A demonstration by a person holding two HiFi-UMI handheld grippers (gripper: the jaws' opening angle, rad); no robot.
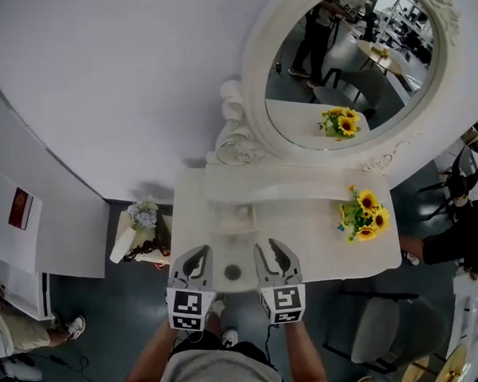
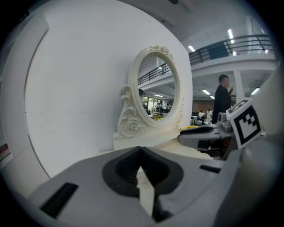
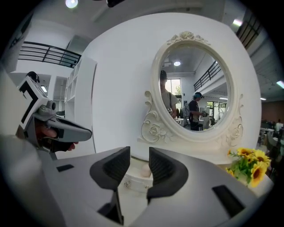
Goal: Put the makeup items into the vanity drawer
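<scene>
One pale sponge (image 3: 145, 170) at small drawer box (image 3: 133, 185), left gripper (image 2: 140, 150) jaws pressed together, right gripper (image 3: 140, 156) jaws spread, empty.

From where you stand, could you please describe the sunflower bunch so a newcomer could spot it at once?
Find the white vanity table with the big oval mirror. On the tabletop's right part, below the mirror frame, stands the sunflower bunch. It is the only yellow-and-green thing on that white top; the similar bunch higher up is just its reflection.
</scene>
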